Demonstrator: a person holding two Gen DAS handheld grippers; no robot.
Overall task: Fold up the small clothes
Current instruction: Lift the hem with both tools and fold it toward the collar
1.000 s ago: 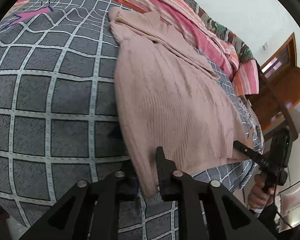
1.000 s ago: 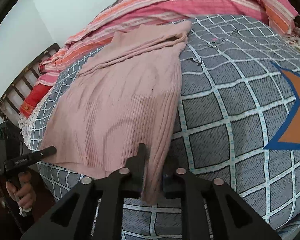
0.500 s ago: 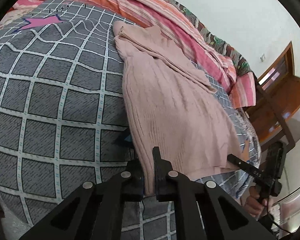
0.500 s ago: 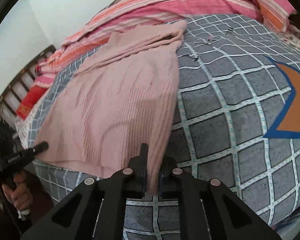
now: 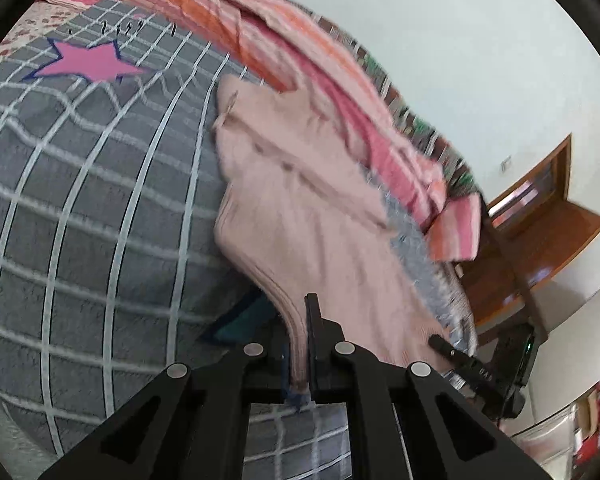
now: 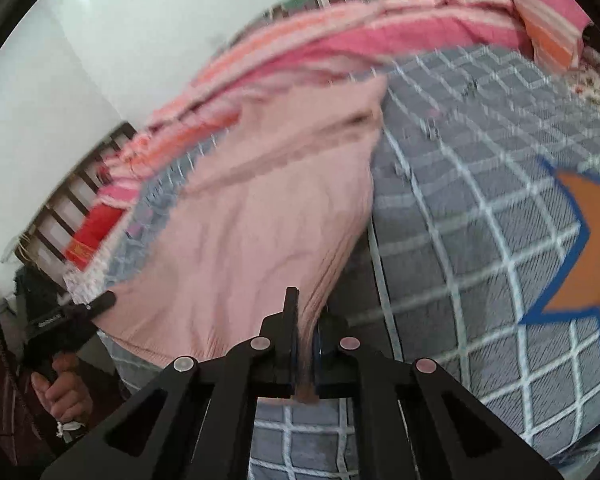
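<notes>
Motion-blurred pink sweater, hem corners hidden inside both clamped jaws

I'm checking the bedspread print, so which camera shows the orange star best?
The right wrist view. The orange star, outlined in blue, lies large on the grey checked blanket right of the pink sweater. The left wrist view shows none of it, only a pink star.

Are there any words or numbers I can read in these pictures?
None can be read for sure.
White print on the right tongs' black handle: too small to read.
White label on the left tongs' handle: blurred.
Small black marks on the checked bedspread: too small to read.
</notes>
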